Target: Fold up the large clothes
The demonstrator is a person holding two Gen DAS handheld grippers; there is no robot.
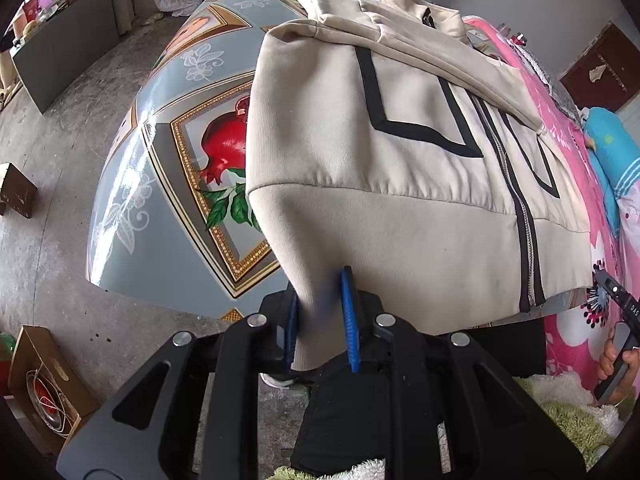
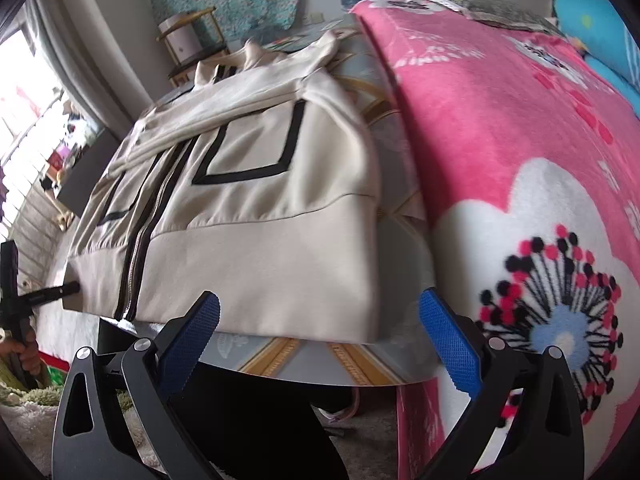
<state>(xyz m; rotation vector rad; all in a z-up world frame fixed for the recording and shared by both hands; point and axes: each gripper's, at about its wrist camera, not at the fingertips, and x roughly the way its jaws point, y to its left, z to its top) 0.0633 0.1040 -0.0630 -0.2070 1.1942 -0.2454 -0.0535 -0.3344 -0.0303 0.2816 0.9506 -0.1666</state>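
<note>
The jacket (image 1: 400, 152) lies lengthwise, collar far, hem near; left claw (image 1: 322, 320) pinches its hem corner, right claw (image 2: 320, 344) spread.

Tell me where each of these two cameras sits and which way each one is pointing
Left wrist: on the left gripper, looking down its fingers across the cream jacket on the patterned table; blue pads pinch the hem corner; a hand shows at right.
Right wrist: on the right gripper, facing the jacket's other hem corner beside the pink blanket; jaws open, empty.
Shared: jacket, table, blanket, each other's gripper at the frame edge.
</note>
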